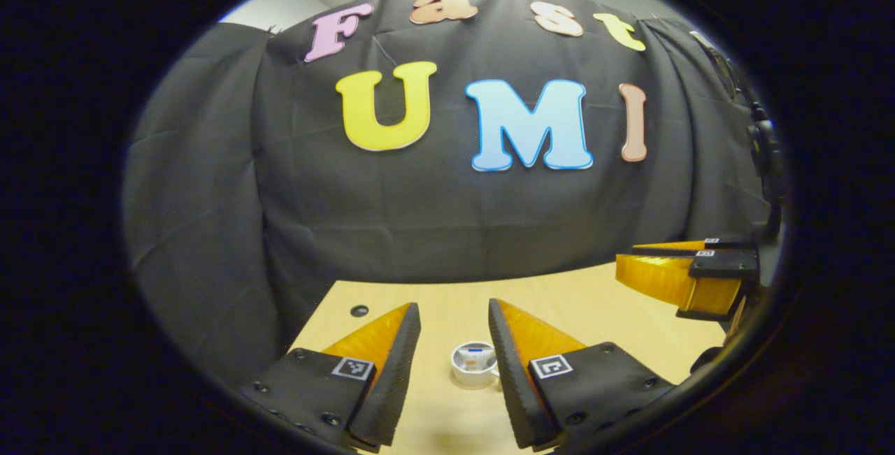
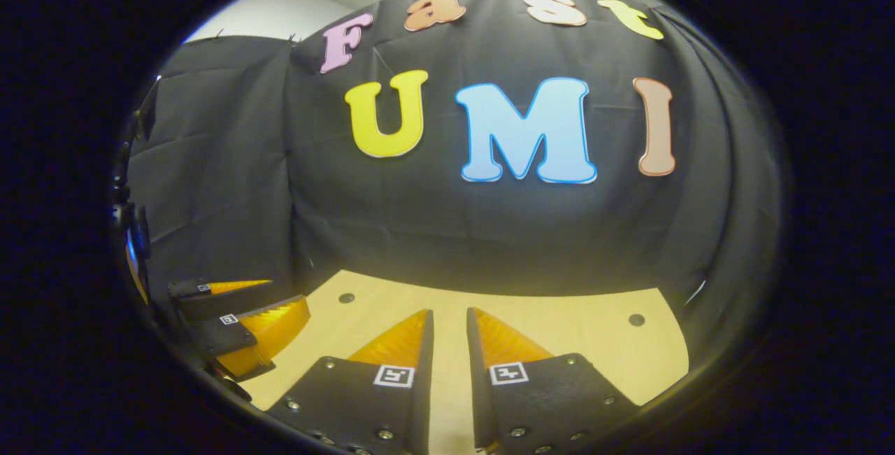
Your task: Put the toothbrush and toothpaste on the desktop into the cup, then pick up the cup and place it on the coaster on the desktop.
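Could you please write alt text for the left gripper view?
The left claw hangs open above a wooden desk, with a small white cup on the desk showing between its fingers. The right claw shows at the right edge, and a black cloth wall stands behind the desk.

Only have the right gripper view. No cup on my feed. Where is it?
Observer: The cup stands upright on the desk, ahead of the left gripper, in line with the gap between its fingers.
Operator: Left holding anything?
Observer: No. It is open, with the fingers wide apart and clear of the cup.
Operator: Cup loaded?
Observer: Something small shows inside it, too small to tell what.
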{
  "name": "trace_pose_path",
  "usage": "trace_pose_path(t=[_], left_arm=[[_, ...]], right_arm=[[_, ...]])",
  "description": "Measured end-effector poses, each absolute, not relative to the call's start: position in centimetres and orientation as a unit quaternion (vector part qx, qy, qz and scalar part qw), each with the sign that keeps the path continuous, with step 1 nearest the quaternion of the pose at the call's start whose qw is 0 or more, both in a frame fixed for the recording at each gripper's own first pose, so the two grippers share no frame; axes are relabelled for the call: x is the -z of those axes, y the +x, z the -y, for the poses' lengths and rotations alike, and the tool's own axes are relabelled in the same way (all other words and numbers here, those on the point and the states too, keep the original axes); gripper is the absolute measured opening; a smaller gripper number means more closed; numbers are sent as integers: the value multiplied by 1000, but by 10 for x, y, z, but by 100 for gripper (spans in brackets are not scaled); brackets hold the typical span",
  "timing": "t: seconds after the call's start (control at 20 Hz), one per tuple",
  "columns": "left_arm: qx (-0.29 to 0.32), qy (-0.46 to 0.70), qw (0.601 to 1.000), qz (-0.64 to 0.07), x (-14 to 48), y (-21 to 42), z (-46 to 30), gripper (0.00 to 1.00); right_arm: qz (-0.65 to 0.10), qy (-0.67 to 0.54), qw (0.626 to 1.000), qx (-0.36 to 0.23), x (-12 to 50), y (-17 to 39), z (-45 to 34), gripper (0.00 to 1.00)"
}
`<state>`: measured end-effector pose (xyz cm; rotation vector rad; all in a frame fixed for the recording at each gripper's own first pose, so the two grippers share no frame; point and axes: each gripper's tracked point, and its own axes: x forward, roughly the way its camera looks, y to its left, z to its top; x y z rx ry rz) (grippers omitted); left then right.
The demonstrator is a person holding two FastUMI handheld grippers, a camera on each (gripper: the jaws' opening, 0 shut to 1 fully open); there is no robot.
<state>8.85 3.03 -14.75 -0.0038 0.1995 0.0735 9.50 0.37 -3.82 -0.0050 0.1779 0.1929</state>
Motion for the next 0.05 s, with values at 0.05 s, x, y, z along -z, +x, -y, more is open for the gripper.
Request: trace_pose_path(t=[0.05], left_arm=[[-39, -2, 995, -89, 137, 86, -30, 62]], right_arm=[[-77, -4, 993, -92, 29, 94, -4, 24]])
